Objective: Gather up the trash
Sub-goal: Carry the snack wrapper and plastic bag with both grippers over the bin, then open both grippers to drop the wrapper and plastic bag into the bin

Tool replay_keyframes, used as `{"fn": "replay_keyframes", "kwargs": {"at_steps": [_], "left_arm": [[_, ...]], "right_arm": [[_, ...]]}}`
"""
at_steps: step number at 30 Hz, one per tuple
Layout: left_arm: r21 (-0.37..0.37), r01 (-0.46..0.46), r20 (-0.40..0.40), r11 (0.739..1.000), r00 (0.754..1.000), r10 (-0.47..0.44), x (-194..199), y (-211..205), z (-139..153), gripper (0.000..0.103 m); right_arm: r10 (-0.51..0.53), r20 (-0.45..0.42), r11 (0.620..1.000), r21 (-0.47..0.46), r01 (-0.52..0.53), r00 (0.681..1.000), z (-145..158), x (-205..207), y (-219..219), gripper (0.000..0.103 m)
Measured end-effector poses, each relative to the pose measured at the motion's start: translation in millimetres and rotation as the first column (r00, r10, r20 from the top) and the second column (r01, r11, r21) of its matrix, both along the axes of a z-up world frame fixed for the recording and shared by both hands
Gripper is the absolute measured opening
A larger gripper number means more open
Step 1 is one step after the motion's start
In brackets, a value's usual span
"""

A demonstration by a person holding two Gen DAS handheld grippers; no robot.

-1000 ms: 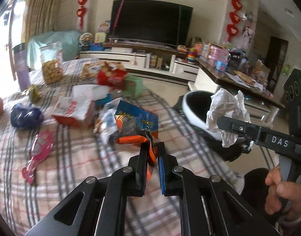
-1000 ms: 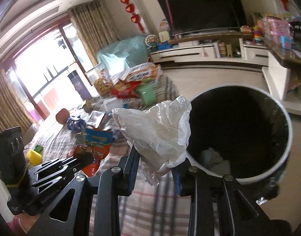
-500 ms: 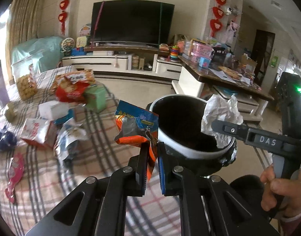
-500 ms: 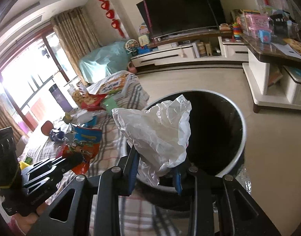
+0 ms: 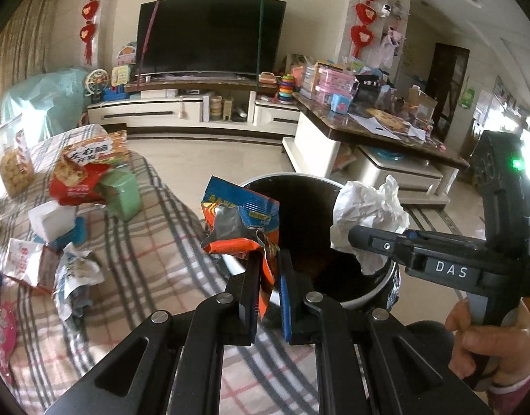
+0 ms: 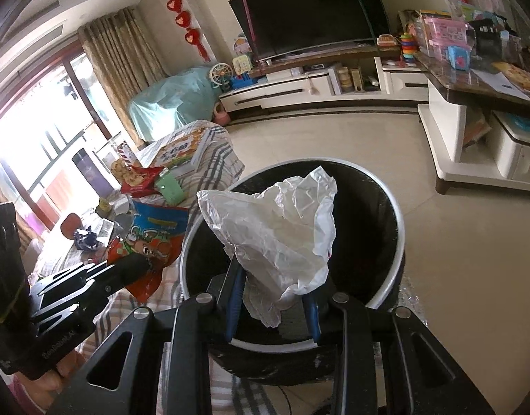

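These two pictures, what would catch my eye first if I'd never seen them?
Probably the two black grippers held over a round black bin beside a checked table. The left gripper pinches an orange-and-blue snack bag; the right gripper clamps crumpled white paper above the bin's mouth.

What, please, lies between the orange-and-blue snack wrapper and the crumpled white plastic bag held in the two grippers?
Only the open black mouth of the white-rimmed round bin, seen in the left wrist view.

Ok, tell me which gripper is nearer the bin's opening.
Right. The right gripper holds crumpled paper over the bin; the left gripper is at its table-side rim.
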State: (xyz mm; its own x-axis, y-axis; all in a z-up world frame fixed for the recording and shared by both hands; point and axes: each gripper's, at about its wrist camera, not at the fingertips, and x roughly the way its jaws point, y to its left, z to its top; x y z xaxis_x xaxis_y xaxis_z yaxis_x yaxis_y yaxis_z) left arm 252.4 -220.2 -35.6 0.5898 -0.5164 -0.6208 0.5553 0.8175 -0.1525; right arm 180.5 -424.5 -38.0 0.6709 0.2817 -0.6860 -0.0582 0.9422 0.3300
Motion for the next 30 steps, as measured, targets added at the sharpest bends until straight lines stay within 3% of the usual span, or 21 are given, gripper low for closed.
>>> {"fn": "replay_keyframes", "kwargs": {"at_steps": [15, 17, 19, 20, 22, 26, 30], "left_arm": [[0.009, 0.007, -0.032, 1.0, 0.999, -0.007, 17.9, -23.3, -6.5, 0.011], [0.004, -0.008, -0.04, 1.0, 0.999, 0.008, 20.0, -23.5, -7.0, 0.023], [0.001, -0.022, -0.04, 1.0, 0.999, 0.022, 20.2, -22.2, -7.9, 0.046], [-0.003, -0.029, -0.033, 1.0, 0.999, 0.029, 18.8, -21.2, -7.1, 0.051], [-0.003, -0.032, -0.02, 0.999, 0.999, 0.032, 15.3, -20.4, -5.3, 0.054], [0.002, -0.04, -0.013, 0.999, 0.999, 0.04, 9.0, -15.1, -5.6, 0.057], [-0.002, -0.061, -0.018, 0.998, 0.998, 0.061, -0.1, -0.9, -7.0, 0.066]], "right_arm": [[-0.011, -0.048, 1.0, -0.007, 0.01, 0.999, -8.9, 14.3, -13.6, 0.034], [-0.017, -0.053, 1.0, -0.005, 0.017, 0.998, -8.2, 15.5, -14.3, 0.039], [-0.025, -0.049, 1.0, -0.011, 0.024, 0.999, -6.5, 15.0, -15.0, 0.045], [-0.03, -0.045, 0.999, -0.016, 0.03, 0.999, -5.3, 14.3, -15.8, 0.054], [-0.037, -0.033, 0.999, -0.016, 0.036, 0.999, -3.0, 12.6, -17.6, 0.066], [-0.047, -0.022, 0.999, -0.012, 0.047, 0.999, -0.2, 8.8, -20.3, 0.069], [-0.056, -0.015, 0.998, 0.001, 0.056, 0.998, 0.3, 3.8, -18.5, 0.077]]}}
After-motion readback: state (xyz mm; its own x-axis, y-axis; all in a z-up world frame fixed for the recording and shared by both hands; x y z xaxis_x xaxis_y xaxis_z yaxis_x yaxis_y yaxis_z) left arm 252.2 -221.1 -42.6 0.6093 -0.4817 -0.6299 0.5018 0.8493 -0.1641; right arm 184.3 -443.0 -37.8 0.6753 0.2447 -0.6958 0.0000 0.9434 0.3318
